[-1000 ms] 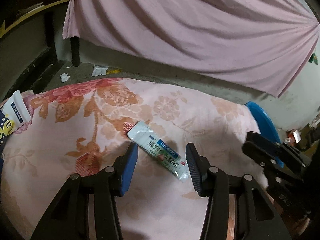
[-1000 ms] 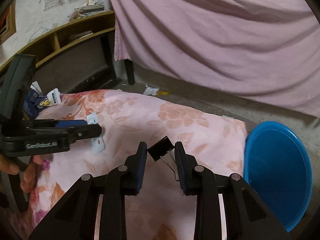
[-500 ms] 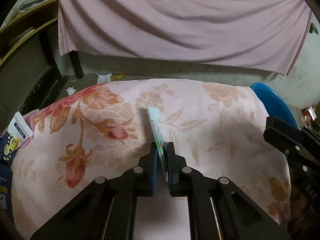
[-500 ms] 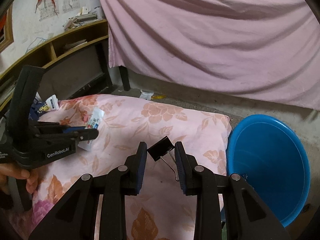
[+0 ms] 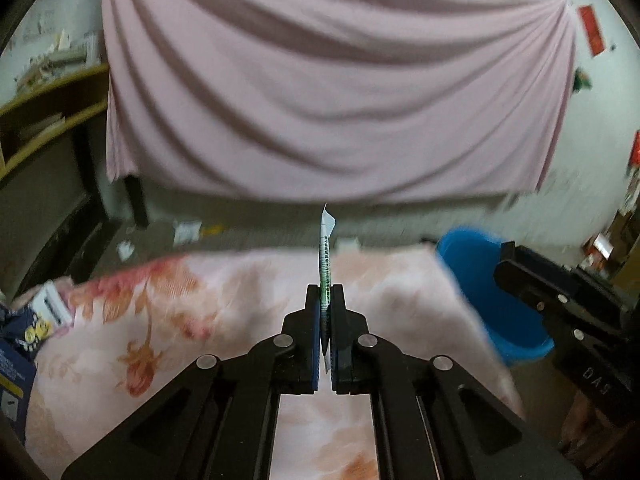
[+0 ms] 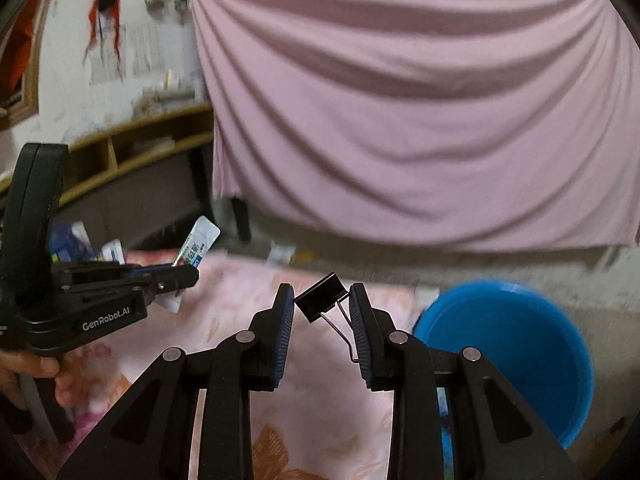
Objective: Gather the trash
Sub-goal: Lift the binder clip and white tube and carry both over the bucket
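In the left wrist view the left gripper (image 5: 325,300) rose from the bottom centre, its jaws pressed together on a thin sachet (image 5: 325,256) that stood edge-on and poked up above the fingertips toward the middle of the frame. The right wrist view showed the same sachet (image 6: 196,246) at centre left, tilted and held clear above the floral cloth (image 6: 312,420). The right gripper (image 6: 322,308) filled the lower centre of that view, jaws partly closed around a black binder clip (image 6: 320,302), whose wire handle lay against the right-hand pad. A blue basin (image 6: 516,360) sat at lower right, just beside the cloth's edge. A pink curtain (image 6: 400,120) hung across the upper half of both views.
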A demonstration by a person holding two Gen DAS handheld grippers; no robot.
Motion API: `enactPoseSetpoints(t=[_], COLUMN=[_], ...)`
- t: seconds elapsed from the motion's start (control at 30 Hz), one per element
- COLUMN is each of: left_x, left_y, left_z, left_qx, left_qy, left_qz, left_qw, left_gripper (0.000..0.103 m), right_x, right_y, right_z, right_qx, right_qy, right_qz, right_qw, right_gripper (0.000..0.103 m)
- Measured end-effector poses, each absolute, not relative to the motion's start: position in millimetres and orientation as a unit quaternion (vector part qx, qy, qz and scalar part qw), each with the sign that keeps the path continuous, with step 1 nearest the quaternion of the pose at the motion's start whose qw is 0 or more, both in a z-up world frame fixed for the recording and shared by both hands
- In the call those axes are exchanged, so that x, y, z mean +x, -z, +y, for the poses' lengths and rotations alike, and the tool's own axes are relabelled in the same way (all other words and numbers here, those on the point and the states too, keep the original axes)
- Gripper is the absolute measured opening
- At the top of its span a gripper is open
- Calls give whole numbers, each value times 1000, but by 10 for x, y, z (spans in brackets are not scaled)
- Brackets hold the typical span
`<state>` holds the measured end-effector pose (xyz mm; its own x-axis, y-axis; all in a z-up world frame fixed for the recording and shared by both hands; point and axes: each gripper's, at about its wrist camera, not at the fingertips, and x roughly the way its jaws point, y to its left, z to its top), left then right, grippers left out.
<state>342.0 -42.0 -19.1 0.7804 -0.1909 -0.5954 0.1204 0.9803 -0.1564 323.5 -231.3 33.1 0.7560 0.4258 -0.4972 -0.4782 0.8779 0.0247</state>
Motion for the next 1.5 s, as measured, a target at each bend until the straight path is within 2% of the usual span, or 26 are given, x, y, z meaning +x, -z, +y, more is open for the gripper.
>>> enactPoseSetpoints(t=[0.43,0.53,0.7,0.83,1.0,1.5], left_x=[2920,2857,2799,2846,2986,3810], left_y=[-723,-809,-816,-775,-668,-37], left_z=[-1009,-1190,-1526,-1845,-2170,-2505], left_qx=[-61,-54,-32,-21,-20,-70], left_qy=[204,228,261,277,284,260], left_qz=[58,26,2,10,54,293], left_qw=[975,972,965,961,957,917], left_gripper=[2,2,2,2,2,2], right_x=[2484,2352,2306,2342,2519,3009], right_y=[-1002,-1091,-1127,-1089,-936,-322], right_z=[-3211,-3393,-3666,-3812,-3933,-4152], right_qx=[-14,-7,-2,0,-5,19], right_qy=[-169,-144,-109,-92,-72,-66], right_qz=[-14,-51,-63,-45,13,177], right_qw=[985,988,992,995,997,982], right_gripper=[26,26,26,26,26,26])
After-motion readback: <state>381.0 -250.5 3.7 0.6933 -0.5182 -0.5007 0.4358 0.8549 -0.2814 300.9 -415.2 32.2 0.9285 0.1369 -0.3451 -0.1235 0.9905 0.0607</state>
